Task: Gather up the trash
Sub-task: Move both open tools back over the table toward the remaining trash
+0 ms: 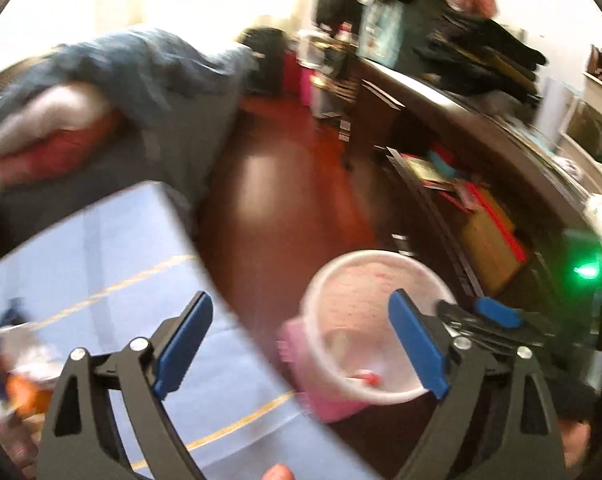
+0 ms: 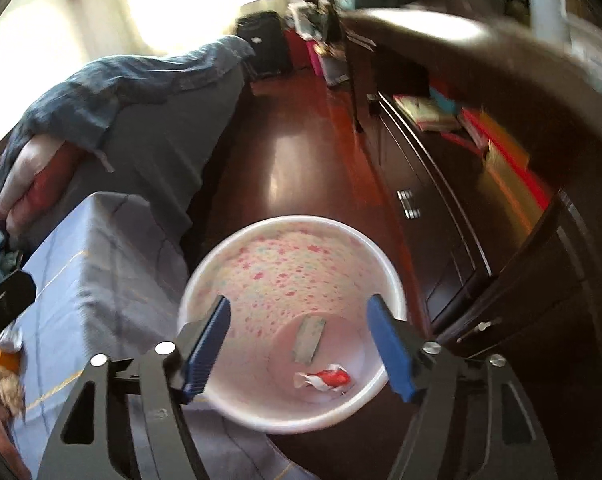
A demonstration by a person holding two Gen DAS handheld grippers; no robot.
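A white bin with a pink flower pattern (image 2: 293, 276) stands on the dark wood floor beside the table. A red and white wrapper (image 2: 325, 378) and a pale green packet (image 2: 309, 338) lie in its bottom. My right gripper (image 2: 299, 344) hangs open and empty right above the bin. My left gripper (image 1: 301, 346) is open and empty over the table edge, left of the bin (image 1: 373, 280). The right gripper's blue pad (image 1: 497, 314) shows beyond it. Orange and white trash (image 1: 21, 392) lies on the table at the far left; it also shows in the right wrist view (image 2: 7, 364).
The table wears a pale blue cloth (image 1: 101, 260) with thin gold lines. A dark cabinet with books (image 2: 481, 132) runs along the right. A bed with grey bedding (image 2: 141, 120) is at the left. Shiny floor (image 2: 293, 160) lies between them.
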